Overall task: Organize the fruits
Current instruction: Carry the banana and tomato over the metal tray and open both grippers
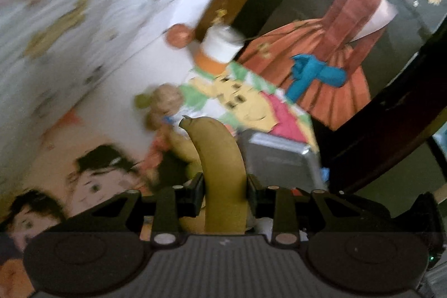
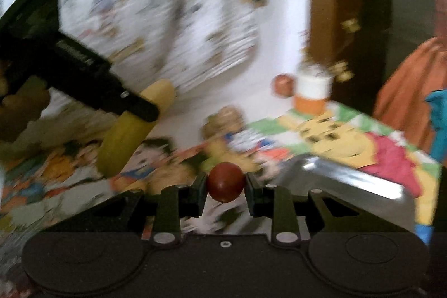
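left gripper (image 1: pixel 225 186) clamps one smooth yellow-green banana (image 1: pixel 220 158), curved, dark at tip; right gripper (image 2: pixel 225 184) pinches a small round glossy red fruit (image 2: pixel 225 182).

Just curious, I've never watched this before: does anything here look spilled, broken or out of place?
Nothing stands out. The left gripper holds a banana, the right gripper a small red fruit. Both views are motion-blurred, so fine damage couldn't be seen.
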Demonstrator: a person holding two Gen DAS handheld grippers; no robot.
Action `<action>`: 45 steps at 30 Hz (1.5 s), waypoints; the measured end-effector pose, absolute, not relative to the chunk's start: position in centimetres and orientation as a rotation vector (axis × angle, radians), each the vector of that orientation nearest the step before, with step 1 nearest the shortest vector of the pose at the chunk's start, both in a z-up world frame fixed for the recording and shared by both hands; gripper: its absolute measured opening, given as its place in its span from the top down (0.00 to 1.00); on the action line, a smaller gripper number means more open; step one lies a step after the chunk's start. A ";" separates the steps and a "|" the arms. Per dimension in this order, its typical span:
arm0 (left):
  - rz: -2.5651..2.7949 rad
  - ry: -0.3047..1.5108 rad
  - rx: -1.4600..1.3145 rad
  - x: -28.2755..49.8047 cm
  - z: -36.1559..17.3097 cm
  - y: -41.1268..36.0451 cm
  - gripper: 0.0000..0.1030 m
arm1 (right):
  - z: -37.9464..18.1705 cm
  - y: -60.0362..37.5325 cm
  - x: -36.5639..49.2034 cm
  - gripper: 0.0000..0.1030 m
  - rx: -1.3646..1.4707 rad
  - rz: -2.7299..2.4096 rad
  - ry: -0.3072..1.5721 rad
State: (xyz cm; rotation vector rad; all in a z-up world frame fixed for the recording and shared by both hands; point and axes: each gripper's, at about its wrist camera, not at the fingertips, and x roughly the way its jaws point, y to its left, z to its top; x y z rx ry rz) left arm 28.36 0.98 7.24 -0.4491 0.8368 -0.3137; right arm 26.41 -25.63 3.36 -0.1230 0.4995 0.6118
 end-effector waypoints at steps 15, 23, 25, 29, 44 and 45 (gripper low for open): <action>-0.502 0.971 -0.483 36.1 2.9 -10.6 0.66 | 1.2 -33.7 31.8 0.70 -0.097 0.326 0.524; -0.512 1.052 -0.413 38.3 -0.3 -13.6 0.66 | -1.4 -34.5 32.2 0.70 -0.106 0.312 0.596; -0.500 1.067 -0.397 38.6 -0.9 -13.8 0.66 | -1.9 -34.3 32.4 0.70 -0.113 0.305 0.617; -0.492 1.080 -0.402 39.0 -1.5 -13.8 0.66 | -2.6 -34.0 32.7 0.70 -0.120 0.301 0.646; -0.490 1.092 -0.392 39.4 -1.8 -14.0 0.64 | -3.1 -34.2 32.6 0.54 -0.103 0.274 0.649; -0.487 1.091 -0.394 39.4 -1.7 -14.0 0.61 | -3.0 -34.2 32.5 0.50 -0.099 0.266 0.647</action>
